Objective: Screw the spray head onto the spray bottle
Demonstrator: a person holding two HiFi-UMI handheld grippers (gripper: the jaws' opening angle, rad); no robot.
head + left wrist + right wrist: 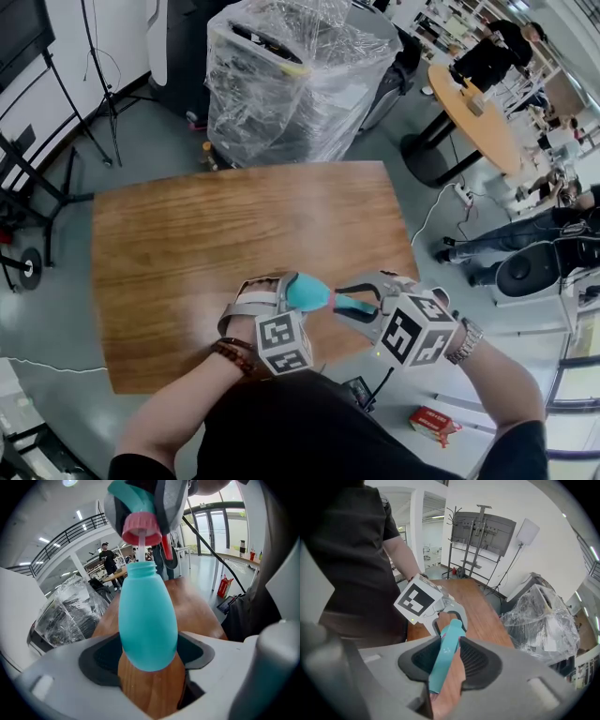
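Left gripper view: shows the left gripper (149, 660) with fingers closed on the belly of the teal spray bottle (147, 620). Runs the bottle's long axis straight out from the fingers, with the threaded neck (140, 568) at the far end. Places the spray head (140, 527) just beyond that neck, with its pink collar (139, 529) facing the neck and apart from it by a small gap. Shows the white dip tube (140, 550) reaching down into the neck opening.

Right gripper view: shows the right gripper (447, 660) with fingers shut on the teal trigger part of the spray head.

Head view: sets both grippers facing each other above the near edge of the desk (234, 234), with bottle and head in one line between them and the neck toward the right gripper.

Judged requirement: close the gap along that shared axis, then turn the collar about it. Likely fault: collar tilted off axis, giving crossed threads.
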